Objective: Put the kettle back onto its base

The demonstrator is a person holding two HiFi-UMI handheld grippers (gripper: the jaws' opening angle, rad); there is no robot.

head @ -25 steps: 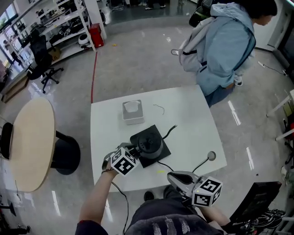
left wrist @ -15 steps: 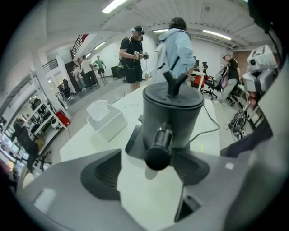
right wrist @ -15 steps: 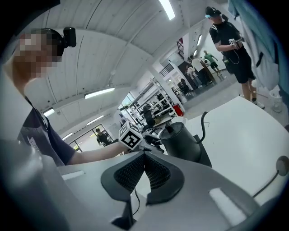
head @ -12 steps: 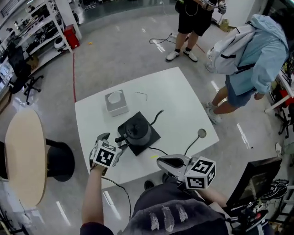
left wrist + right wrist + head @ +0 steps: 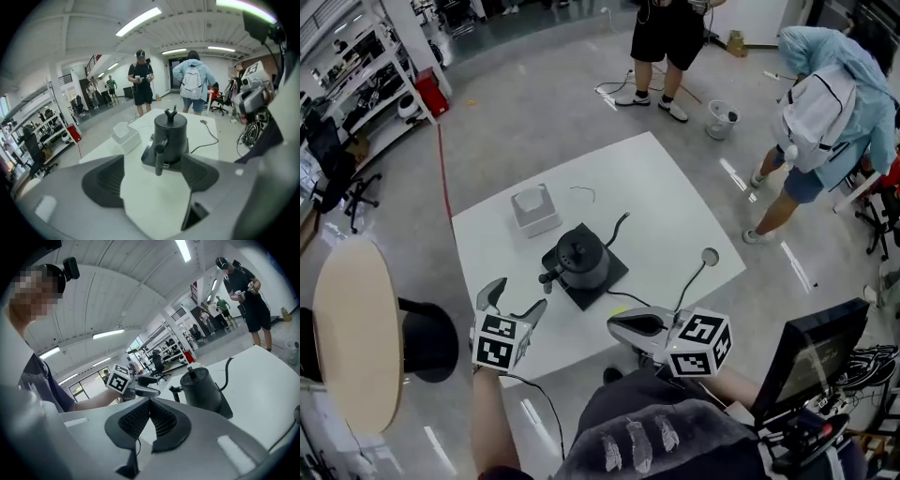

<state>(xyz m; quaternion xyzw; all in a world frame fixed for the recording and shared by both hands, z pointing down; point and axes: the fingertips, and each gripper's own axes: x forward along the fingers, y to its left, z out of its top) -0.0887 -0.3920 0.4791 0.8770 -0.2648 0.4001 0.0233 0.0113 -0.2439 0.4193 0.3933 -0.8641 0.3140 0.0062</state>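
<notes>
**Nothing in my grip**

My left tongs (image 5: 517, 298) have just been opening and stand spread wide with nothing between them. My right tongs (image 5: 619, 323) are pressed together, empty. Ahead of both, clear of the left tongs, the dark grey metal gooseneck kettle (image 5: 581, 258) sits upright on its flat black square base (image 5: 616, 269), midway across the white square desk (image 5: 675, 206).

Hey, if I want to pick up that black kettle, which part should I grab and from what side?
Probably the handle of the kettle: it juts out from the body toward the open left gripper, a slim bar its jaws could span. Come in from that near-left side.
</notes>
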